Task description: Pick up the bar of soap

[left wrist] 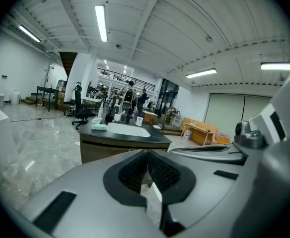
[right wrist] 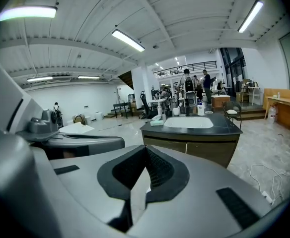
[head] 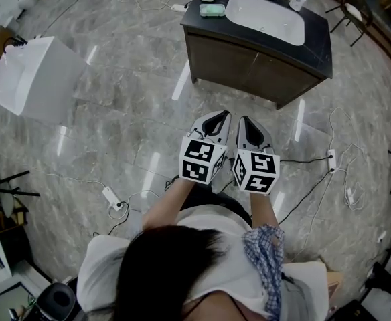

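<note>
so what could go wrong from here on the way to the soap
1. The left tongs and right tongs are both shut and empty; reaching the soap like that would only shove it.
2. The soap lies near a corner of the counter, so a nudge might drop it.
3. Loose cables cross the floor: a trip hazard.

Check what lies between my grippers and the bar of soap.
Head view: bare marble floor, then the front of the vanity cabinet. The bar of soap lies on its countertop. Left gripper and right gripper are shut, empty.
</note>
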`<state>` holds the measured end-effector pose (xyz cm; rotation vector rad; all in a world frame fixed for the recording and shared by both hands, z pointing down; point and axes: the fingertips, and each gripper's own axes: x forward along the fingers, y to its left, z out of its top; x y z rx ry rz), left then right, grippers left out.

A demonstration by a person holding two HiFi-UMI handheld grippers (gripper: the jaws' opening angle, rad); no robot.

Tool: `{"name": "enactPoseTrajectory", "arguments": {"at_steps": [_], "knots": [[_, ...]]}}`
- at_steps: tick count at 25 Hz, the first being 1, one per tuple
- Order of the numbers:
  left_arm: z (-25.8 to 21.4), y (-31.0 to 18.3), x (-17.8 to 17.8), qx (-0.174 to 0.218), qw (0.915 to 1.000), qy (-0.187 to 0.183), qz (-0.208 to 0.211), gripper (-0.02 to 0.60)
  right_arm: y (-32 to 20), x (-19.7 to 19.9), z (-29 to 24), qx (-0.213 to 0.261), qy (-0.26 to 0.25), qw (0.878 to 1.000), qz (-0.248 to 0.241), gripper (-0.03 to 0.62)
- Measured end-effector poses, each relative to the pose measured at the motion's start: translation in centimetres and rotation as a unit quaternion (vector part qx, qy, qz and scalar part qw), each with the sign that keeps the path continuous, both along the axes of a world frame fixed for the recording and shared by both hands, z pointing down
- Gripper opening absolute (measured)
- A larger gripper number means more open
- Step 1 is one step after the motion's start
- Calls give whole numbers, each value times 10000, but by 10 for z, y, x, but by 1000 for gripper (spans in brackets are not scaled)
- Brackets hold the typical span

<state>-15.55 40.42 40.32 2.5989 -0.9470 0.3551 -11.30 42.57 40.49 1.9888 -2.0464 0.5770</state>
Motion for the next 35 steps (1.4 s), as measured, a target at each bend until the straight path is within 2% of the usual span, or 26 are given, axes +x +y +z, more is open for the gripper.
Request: {"name": "enactPoseTrajectory", "arguments": {"at_steps": [11,24,35], "knots": [[-4,-68,-9,39,9997,-42,227,14,-56,-3,0,-14,-52,9991,411,15],[4,-109,-32,-10,9999,-41,-97,14,-96,-21,4,-31,-40,9997,236,15],[7,-157,-10,-13,9996,-67,-265,14,-147,3,7,-27,-70,10000,58,15]]}}
